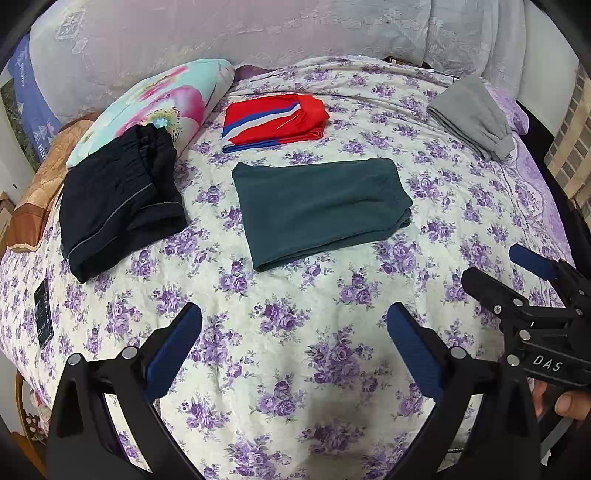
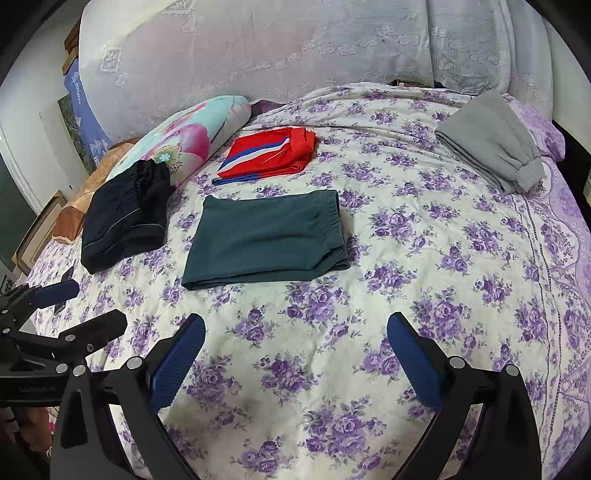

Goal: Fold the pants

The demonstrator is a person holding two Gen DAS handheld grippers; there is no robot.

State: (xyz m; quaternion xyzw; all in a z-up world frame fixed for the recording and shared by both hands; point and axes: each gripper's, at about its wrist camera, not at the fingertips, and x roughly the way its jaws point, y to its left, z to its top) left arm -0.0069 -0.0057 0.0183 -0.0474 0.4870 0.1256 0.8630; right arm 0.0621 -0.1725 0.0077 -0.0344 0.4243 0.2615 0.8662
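Note:
Dark green pants (image 1: 317, 210) lie folded in a flat rectangle on the floral bed sheet (image 1: 295, 332); they also show in the right wrist view (image 2: 266, 240). My left gripper (image 1: 295, 314) is open and empty, above the sheet in front of the green pants. My right gripper (image 2: 295, 325) is open and empty, also in front of them. Each gripper shows at the edge of the other's view: the right one (image 1: 498, 273) and the left one (image 2: 92, 302). Both are apart from the pants.
Folded black pants (image 1: 118, 206) lie at the left against a floral pillow (image 1: 159, 103). Folded red striped pants (image 1: 277, 122) lie behind the green ones. Folded grey pants (image 1: 472, 118) lie at the far right. A pale headboard cover (image 1: 258, 33) stands behind.

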